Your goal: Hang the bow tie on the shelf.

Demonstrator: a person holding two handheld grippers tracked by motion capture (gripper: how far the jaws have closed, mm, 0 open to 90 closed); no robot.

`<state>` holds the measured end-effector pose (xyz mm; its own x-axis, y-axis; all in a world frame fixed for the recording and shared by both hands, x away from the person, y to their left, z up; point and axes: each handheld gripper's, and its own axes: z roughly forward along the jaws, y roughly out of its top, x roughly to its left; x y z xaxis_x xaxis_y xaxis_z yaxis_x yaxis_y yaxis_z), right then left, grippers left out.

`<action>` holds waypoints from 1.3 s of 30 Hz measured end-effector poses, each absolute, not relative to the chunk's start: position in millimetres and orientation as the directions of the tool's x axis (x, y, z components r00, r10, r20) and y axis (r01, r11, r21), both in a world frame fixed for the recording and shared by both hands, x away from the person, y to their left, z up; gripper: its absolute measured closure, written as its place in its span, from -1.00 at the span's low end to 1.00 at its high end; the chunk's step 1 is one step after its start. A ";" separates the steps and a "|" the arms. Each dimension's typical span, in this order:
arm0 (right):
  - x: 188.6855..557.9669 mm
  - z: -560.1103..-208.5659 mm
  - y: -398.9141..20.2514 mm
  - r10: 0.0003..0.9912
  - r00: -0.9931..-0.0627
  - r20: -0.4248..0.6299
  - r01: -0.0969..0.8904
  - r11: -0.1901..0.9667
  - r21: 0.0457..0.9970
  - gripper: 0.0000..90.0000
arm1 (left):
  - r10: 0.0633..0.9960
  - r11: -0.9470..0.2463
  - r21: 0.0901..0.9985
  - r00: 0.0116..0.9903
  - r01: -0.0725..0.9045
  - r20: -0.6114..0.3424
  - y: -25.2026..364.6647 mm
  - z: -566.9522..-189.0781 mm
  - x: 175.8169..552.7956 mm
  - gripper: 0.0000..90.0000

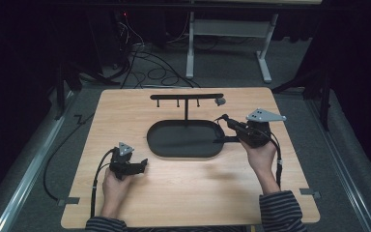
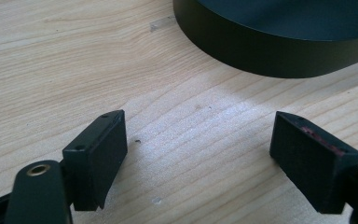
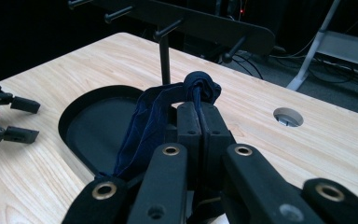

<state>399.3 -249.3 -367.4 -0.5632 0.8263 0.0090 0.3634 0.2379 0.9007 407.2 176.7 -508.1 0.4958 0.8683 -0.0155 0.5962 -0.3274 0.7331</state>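
One dark blue cloth (image 3: 151, 128), knotted at top, hanging limp | right gripper (image 3: 199, 109) clamped on it | left gripper (image 2: 198, 154) jaws apart

Bare table (image 1: 183, 183) across lower frame, open passage. Centre blocked by black oval tray (image 1: 174, 145); hook rack (image 1: 187, 97) stands just behind it, upper centre.

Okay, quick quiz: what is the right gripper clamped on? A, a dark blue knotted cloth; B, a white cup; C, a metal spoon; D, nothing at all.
A: in the right gripper view the right gripper has its jaws pressed together on a dark blue knotted cloth, which drapes down toward the black oval tray.
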 end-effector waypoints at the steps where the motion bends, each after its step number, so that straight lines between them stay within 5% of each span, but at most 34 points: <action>1: 400.2 -366.8 -248.8 0.827 -0.562 0.013 0.365 0.233 0.901 1.00 | 0.868 -0.330 0.732 0.497 0.596 -0.013 176.8 -508.1 407.2 -0.57; 39: 445.7 -344.7 -234.8 0.856 -0.516 -0.029 0.351 0.242 0.904 1.00 | 0.869 -0.328 0.733 0.495 0.596 -0.014 176.2 -508.2 407.5 -0.57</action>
<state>445.7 -234.8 -344.7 -0.5157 0.8563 -0.0294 0.3511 0.2425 0.9044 407.5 176.2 -508.2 0.4954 0.8686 -0.0141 0.5960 -0.3280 0.7330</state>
